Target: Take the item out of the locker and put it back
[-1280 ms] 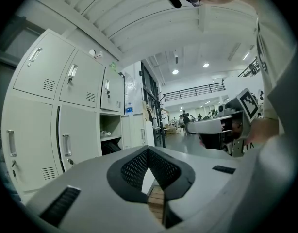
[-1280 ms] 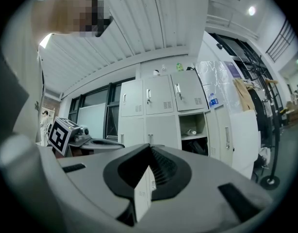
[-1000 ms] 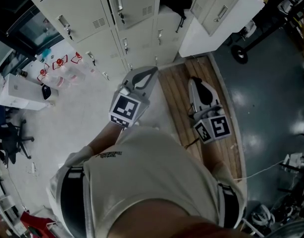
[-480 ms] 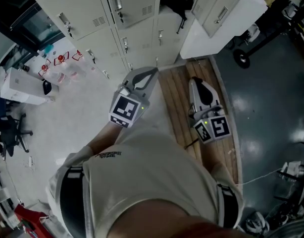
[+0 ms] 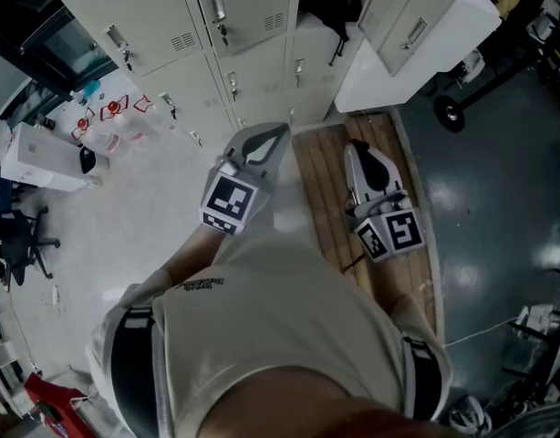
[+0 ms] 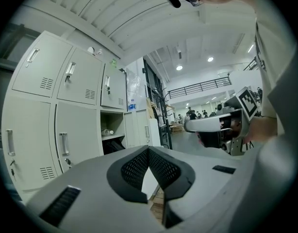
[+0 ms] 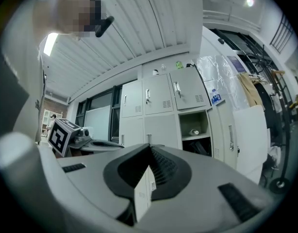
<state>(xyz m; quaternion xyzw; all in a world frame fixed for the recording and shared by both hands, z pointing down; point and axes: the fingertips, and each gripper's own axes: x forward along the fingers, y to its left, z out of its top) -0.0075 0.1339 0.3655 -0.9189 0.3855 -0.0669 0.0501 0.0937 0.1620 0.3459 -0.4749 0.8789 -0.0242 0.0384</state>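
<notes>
**Left claw** (image 5: 282,128) (image 6: 149,150): grey two-jaw tool with a black-and-white marker cube, held in front of the person's chest. Its ribbed black pads are clenched tip to tip, and nothing lies between them.

**Right claw** (image 5: 357,144) (image 7: 150,149): a matching tool just beside the left one, level with it and pointing the same way. It is likewise clenched and empty. Each claw appears at the side of the other's gripper view.

**Wooden slatted platform** (image 5: 324,185): lies on the floor below both claws. Its far edge runs up to the foot of the lockers.

**Bank of off-white metal lockers** (image 5: 248,26) (image 6: 66,115) (image 7: 161,101): stands ahead of the claws and well apart from them. Most doors are shut, each with a handle and a vent.

**Open locker compartment** (image 5: 327,3) (image 6: 112,135) (image 7: 196,135): its off-white door (image 5: 408,21) is swung out to the right.

**Small pale bottle** (image 6: 106,131) (image 7: 194,131): lies on its side on the compartment's inner shelf, towards the shelf's left edge and clear of both claws.

**Dark bulky object** (image 5: 321,9) (image 6: 114,145) (image 7: 196,147): fills the space under that shelf. Its kind cannot be told.

**Glossy grey-blue floor** (image 5: 499,208): spreads to the right of the platform.
</notes>
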